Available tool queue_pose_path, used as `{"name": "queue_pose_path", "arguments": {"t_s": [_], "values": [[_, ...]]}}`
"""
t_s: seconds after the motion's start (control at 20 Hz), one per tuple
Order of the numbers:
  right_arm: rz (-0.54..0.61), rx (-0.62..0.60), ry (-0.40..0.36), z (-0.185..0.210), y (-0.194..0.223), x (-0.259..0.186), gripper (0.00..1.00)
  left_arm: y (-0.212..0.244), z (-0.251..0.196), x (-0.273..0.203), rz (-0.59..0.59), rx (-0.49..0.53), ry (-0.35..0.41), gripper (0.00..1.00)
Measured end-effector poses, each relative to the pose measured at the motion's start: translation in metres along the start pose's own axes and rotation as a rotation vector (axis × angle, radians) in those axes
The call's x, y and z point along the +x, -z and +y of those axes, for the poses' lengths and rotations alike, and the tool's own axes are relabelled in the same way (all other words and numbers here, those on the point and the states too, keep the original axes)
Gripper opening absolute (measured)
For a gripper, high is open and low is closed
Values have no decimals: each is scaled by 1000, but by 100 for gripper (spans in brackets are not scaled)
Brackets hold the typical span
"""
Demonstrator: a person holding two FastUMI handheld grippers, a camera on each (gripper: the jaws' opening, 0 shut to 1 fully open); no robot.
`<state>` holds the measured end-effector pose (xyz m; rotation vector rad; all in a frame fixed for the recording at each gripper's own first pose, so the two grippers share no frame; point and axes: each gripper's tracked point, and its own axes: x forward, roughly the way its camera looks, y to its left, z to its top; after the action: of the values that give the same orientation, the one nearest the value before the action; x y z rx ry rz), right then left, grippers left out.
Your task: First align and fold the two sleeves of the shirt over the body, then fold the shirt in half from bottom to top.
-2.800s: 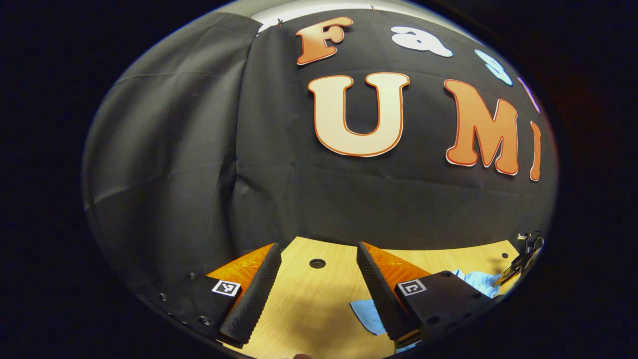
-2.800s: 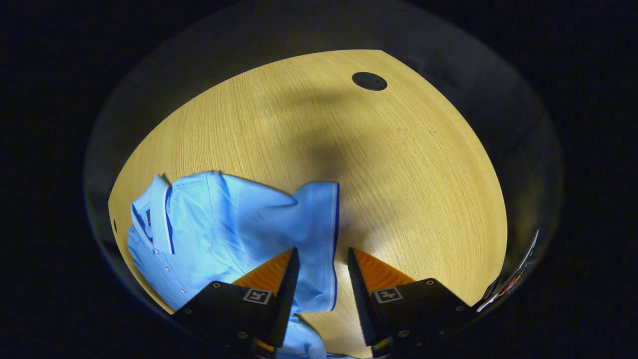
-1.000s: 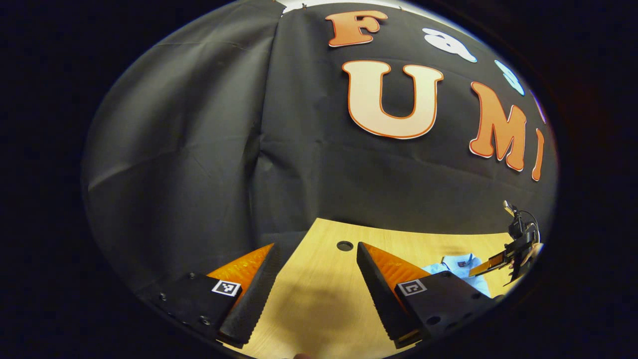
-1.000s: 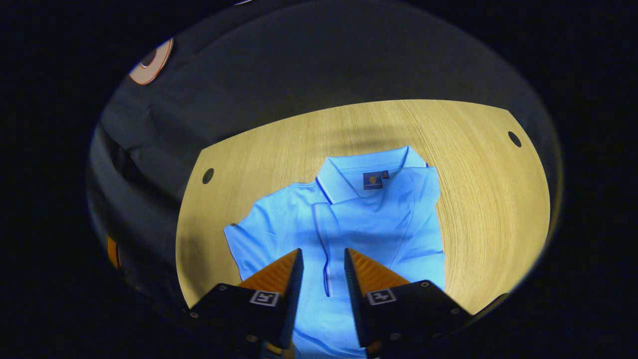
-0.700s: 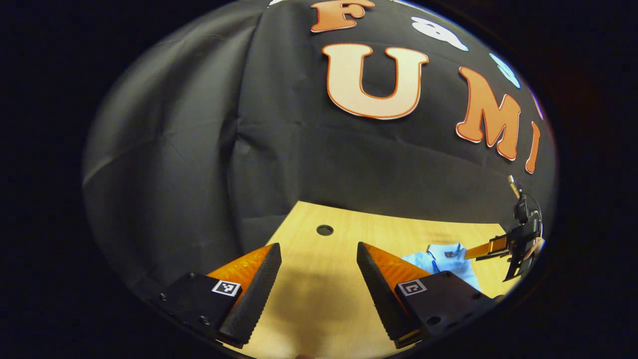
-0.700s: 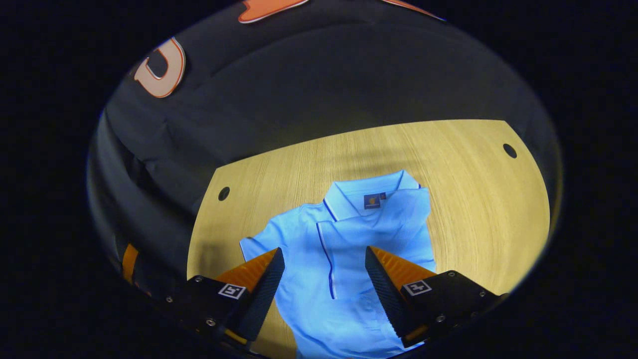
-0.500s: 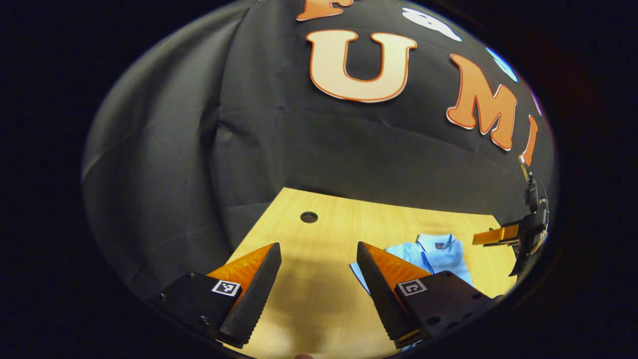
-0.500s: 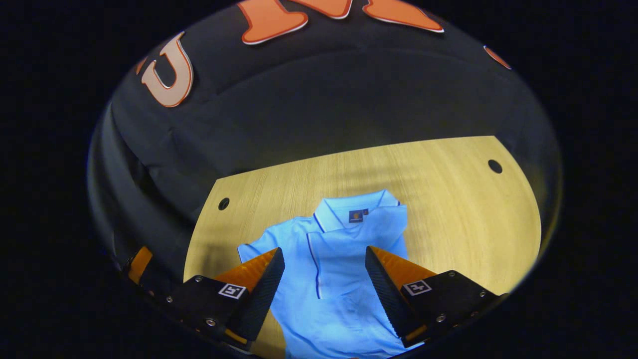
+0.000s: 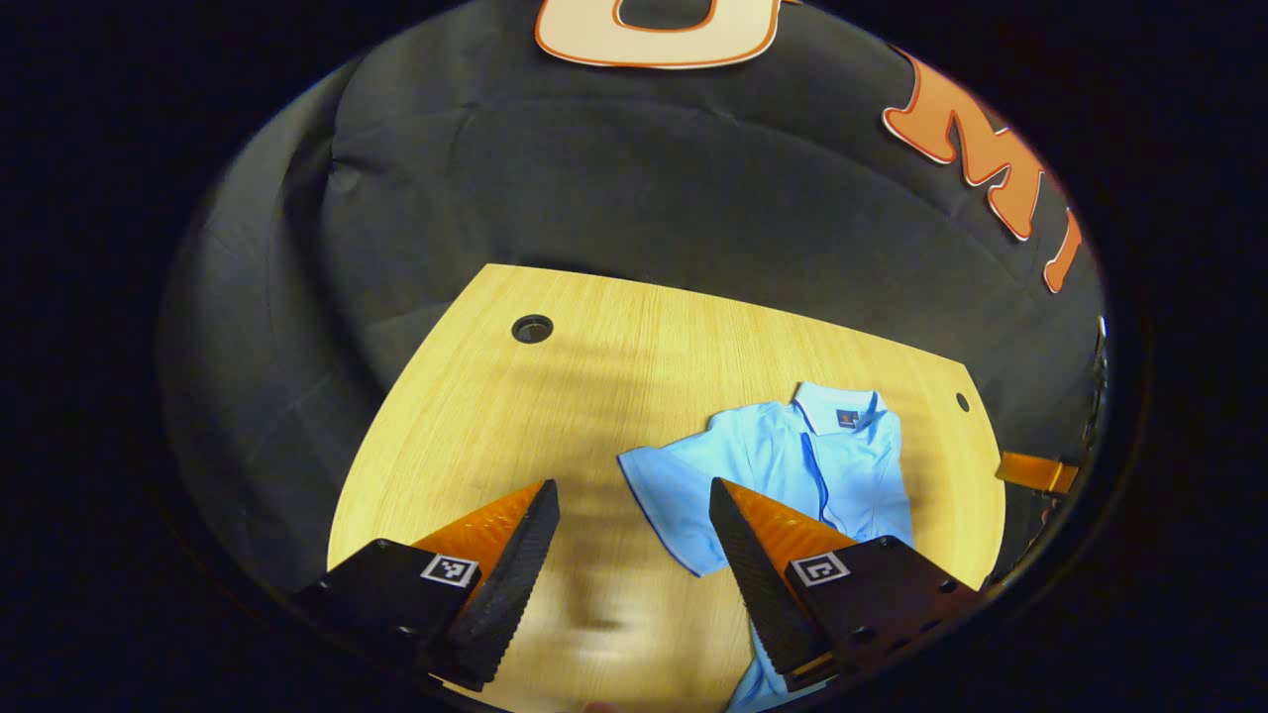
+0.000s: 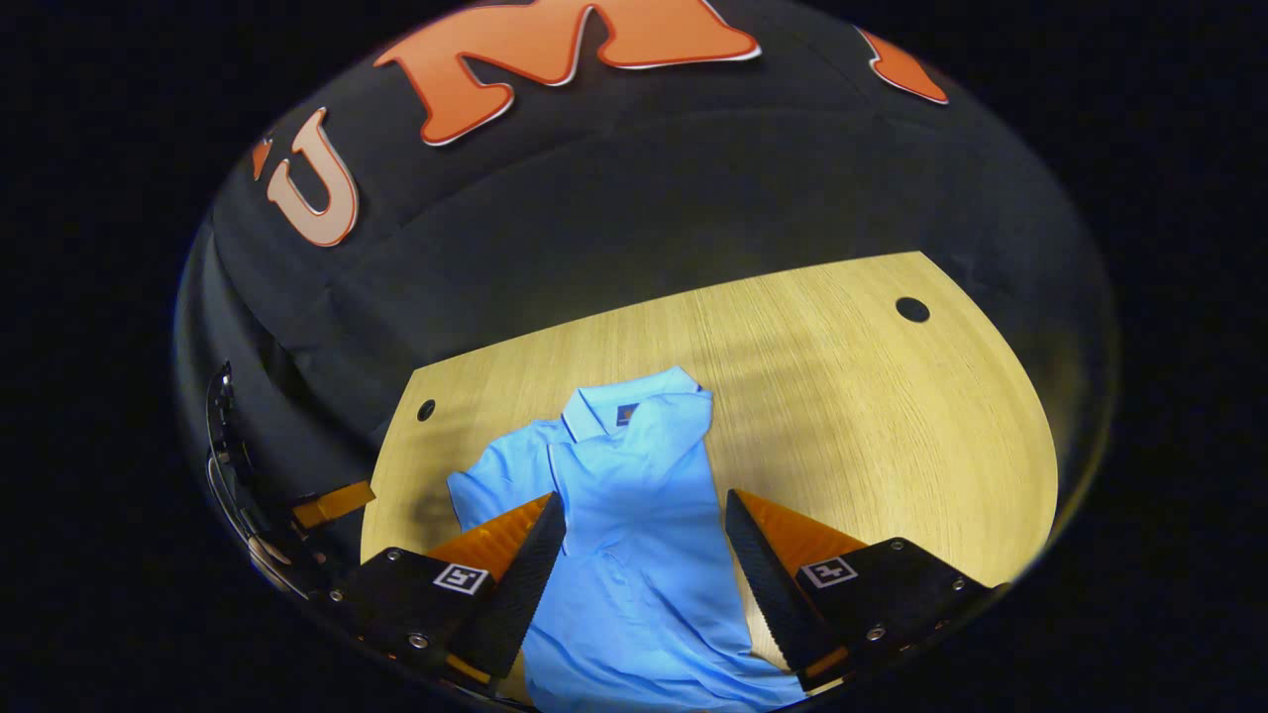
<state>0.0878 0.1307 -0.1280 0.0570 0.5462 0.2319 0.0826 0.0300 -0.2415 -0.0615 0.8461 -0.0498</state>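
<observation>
Left gripper view: the left claw (image 9: 634, 495) gapes wide and empty above the bench (image 9: 594, 376). The right claw (image 10: 646, 505) likewise hangs wide open over the blue shirt (image 10: 619, 535), seemingly touching nothing.

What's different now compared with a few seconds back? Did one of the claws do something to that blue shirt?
The right gripper folded one sleeve over the shirt body, let go, opened and backed away. The left gripper, open throughout, tilted down from the wall toward the other sleeve, which is spread flat on the table. The shirt's collar stayed put.
</observation>
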Motion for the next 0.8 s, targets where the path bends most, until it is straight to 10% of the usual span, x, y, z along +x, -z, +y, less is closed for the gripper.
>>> {"name": "queue_pose_path", "arguments": {"t_s": [0.8], "values": [[61,175,45,-107,26,-23,99,77,-18,104,406,-42,-126,99]]}}
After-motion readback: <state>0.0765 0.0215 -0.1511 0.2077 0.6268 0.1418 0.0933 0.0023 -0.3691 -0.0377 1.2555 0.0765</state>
